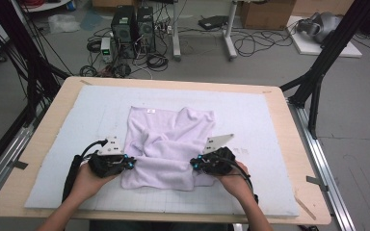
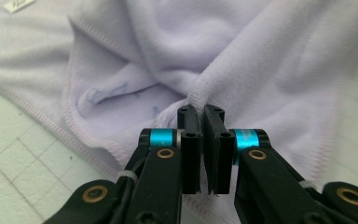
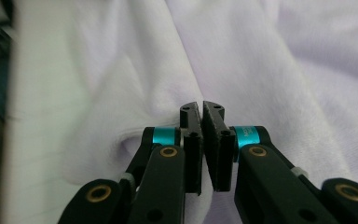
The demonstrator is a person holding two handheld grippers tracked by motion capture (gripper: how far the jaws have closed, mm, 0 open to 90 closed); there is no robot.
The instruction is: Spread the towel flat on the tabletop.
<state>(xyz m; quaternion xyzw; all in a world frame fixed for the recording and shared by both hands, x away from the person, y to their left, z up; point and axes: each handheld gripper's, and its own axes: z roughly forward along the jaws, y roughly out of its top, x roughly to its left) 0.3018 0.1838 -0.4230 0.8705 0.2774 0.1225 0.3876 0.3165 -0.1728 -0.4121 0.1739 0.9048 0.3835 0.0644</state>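
At centre of the high view, a pale lilac towel lies rumpled on a white gridded mat, which covers most of a light wood table. Towel's far part is spread flat w/ a small white label near its upper edge; near part is bunched and folded over toward the bottom of the frame.

Left gripper sits at lower left of centre, held in the person's left hand, tips at the towel's left near edge. Left gripper view: jaws pressed together, pinching a stitched hem fold of the towel right at the tips; label at upper left, mat grid at lower left.

Right gripper is at lower right of centre in the right hand, tips at the towel's right near edge. Right gripper view: jaws likewise closed tight, nipping a fold of cloth at the tips; left side of the frame is blurred.

Both grippers point inward toward each other, towel between them. Upper part of the high view: grey floor w/ cables, two computer towers, table legs.
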